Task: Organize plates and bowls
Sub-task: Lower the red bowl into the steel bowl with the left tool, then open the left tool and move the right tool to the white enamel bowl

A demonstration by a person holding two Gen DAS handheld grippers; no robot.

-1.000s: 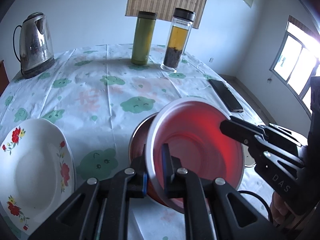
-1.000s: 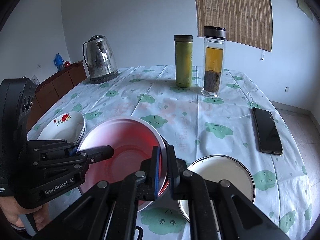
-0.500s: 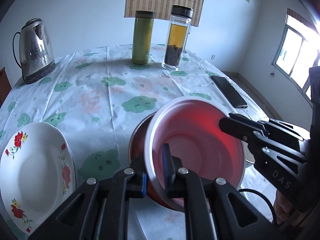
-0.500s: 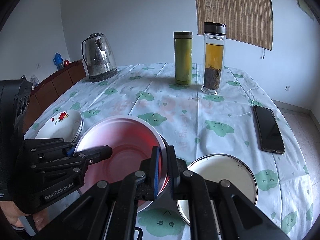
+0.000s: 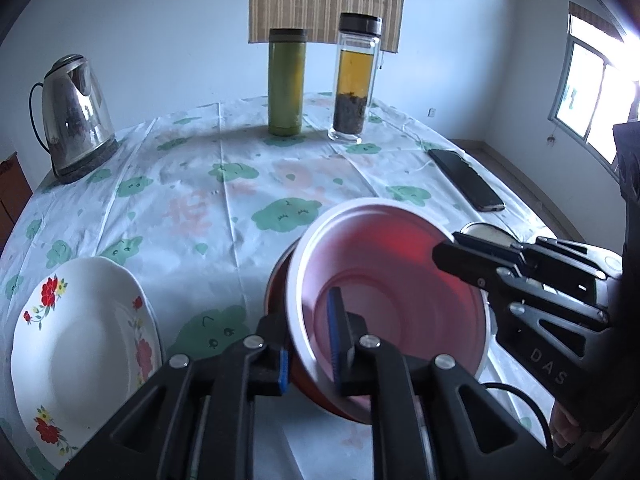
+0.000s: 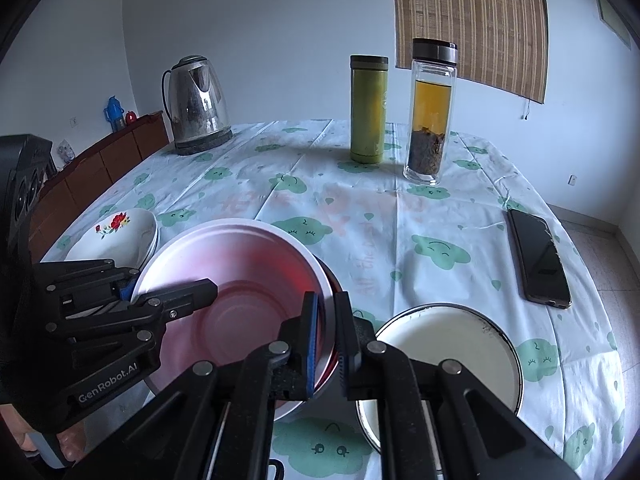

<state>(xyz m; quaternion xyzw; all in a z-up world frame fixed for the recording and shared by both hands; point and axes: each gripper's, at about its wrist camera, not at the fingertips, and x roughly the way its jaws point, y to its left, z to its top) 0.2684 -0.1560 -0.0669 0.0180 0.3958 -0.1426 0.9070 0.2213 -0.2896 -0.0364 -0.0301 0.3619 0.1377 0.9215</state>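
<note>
Both grippers pinched the same red bowl (image 5: 394,308) by its rim: the left gripper (image 5: 310,342) at its near-left edge, the right gripper (image 6: 327,342) at the opposite edge; the bowl hung tilted over a second, darker bowl (image 5: 278,280) directly beneath, apparently being nested, though whether the two already touched was unclear; left of the left gripper lay the floral plates (image 5: 80,344), seemingly stacked; just right of the right gripper sat a white enamel dish (image 6: 452,344) on the surface (image 6: 360,220), still to be sorted.
</note>
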